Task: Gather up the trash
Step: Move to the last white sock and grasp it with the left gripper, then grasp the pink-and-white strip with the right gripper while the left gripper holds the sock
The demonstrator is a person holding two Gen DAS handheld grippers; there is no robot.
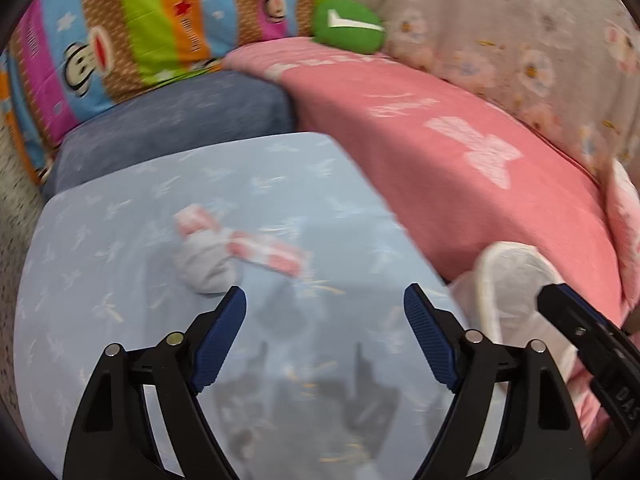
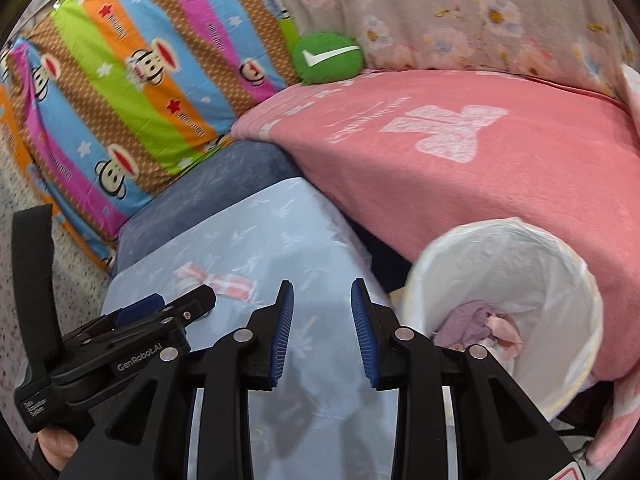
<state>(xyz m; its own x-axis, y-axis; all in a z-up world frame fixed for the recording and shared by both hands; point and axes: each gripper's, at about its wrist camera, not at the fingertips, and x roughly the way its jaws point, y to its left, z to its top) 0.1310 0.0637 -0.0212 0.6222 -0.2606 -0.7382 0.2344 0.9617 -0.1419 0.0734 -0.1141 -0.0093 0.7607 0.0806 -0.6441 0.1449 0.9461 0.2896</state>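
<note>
Lying at about ten o'clock from the left gripper (image 1: pixel 325 308), a crumpled white-and-pink wrapper (image 1: pixel 236 254) is resting on the pale blue sheet (image 1: pixel 120 240), just beyond the left blue finger pad (image 1: pixel 220 340). That gripper's jaws are standing wide apart and holding nothing, and motion blur in its view is suggesting that it is travelling. Moving rightward, the right gripper (image 2: pixel 322 332) is hovering over the same sheet with its jaws partly spread and nothing between them. From the right wrist view the wrapper is showing at about ten o'clock, partly hidden behind the left gripper's fingertips. Further right, at roughly three o'clock, the white bag-lined bin (image 2: pixel 560 280) is tilting against the pink blanket (image 2: pixel 440 168), its mouth facing the grippers; purple and pink scraps (image 2: pixel 480 324) are already sitting inside. Behind, a striped monkey-print pillow (image 2: pixel 132 92), a green cushion (image 2: pixel 328 58) and a floral quilt (image 2: pixel 460 20) are lining the far side.

Judging by this, collection is partway done, and the step in hand is reaching for the wrapper. The next move is calling for the left gripper to advance slightly up and left, straddle the crumpled end, close on it without pinching the sheet, then carry it right to the bin.
</note>
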